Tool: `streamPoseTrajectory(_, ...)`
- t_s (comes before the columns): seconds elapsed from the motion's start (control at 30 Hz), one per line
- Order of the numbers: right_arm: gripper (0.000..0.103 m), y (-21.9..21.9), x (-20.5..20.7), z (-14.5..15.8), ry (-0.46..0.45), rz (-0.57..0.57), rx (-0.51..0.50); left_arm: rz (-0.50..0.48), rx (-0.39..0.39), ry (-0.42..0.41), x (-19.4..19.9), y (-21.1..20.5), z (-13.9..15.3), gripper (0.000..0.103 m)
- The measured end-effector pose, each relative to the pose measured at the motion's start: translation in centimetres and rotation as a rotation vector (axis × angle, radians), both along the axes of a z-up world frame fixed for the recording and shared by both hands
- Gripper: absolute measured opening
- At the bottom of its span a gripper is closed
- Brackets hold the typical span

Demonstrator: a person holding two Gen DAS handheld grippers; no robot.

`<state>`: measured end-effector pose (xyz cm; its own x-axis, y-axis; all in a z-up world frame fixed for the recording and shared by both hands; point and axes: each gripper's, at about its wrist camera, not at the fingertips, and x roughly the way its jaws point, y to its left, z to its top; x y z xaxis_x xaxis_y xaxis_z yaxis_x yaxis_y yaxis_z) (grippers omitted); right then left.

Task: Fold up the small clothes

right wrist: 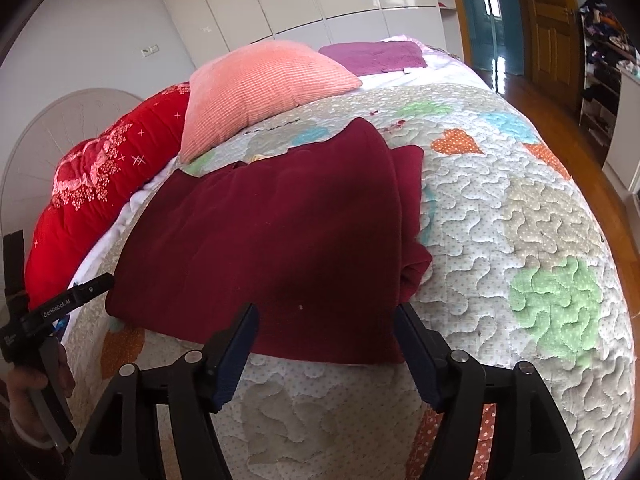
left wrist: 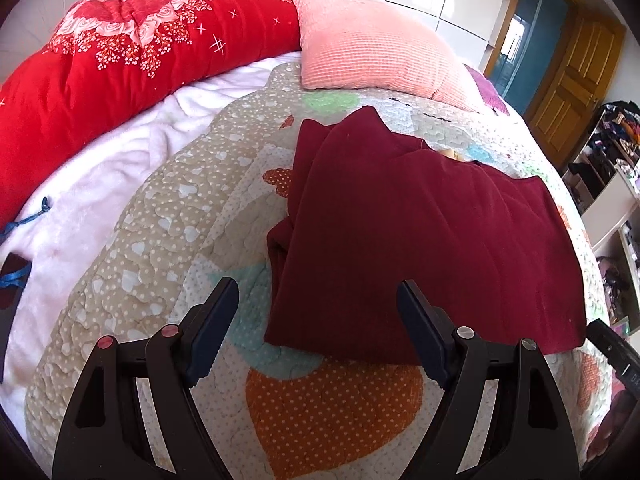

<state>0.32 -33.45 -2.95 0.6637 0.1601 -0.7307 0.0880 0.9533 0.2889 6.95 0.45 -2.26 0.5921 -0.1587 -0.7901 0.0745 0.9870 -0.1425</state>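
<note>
Left wrist view: dark red garment lies folded on the bed quilt, roughly rectangular, its long axis running from the near edge away toward the pink pillow. Fabric looks soft, matte, fleece-like; layered folds stack along its left side. Quilt is stitched, dotted, with heart patches. Red floral comforter bunched at the far left, on a white fluffy blanket. Left tool jaws well apart, nothing between them, just short of the garment's near edge.

Right wrist view: right tool jaws apart above the garment's near edge, not pressing on it.
</note>
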Motion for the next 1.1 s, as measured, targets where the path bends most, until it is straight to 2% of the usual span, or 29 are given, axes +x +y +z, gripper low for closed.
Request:
streamPoseTrajectory(0.17,0.072,0.7,0.0,0.3,-0.002,0.013,-0.008,-0.006,-0.002,0.004,-0.1,0.0,0.1,0.081)
streamPoseTrajectory(0.4,0.074,1.3,0.2,-0.1,0.010,0.021,-0.007,0.003,-0.052,0.028,0.1,0.6,-0.4,0.081)
streamPoseTrajectory(0.5,0.077,1.3,0.4,-0.1,0.002,0.015,-0.019,-0.010,-0.077,0.034,0.6,1.0,-0.5,0.081)
streamPoseTrajectory(0.57,0.082,0.7,0.5,0.0,-0.014,-0.010,-0.014,-0.006,-0.100,0.036,1.1,1.5,-0.7,0.081)
streamPoseTrajectory(0.8,0.086,-3.1,2.4,-0.9,-0.032,-0.105,0.016,-0.002,-0.119,0.065,3.6,2.4,-2.2,0.081)
streamPoseTrajectory(1.03,0.088,-6.3,5.2,-3.1,-0.007,-0.131,0.034,-0.004,-0.154,0.088,6.9,1.7,-3.8,0.081)
streamPoseTrajectory(1.1,0.089,-6.8,6.0,-3.3,-0.020,-0.131,0.048,-0.005,-0.141,0.089,7.8,1.2,-4.1,0.082)
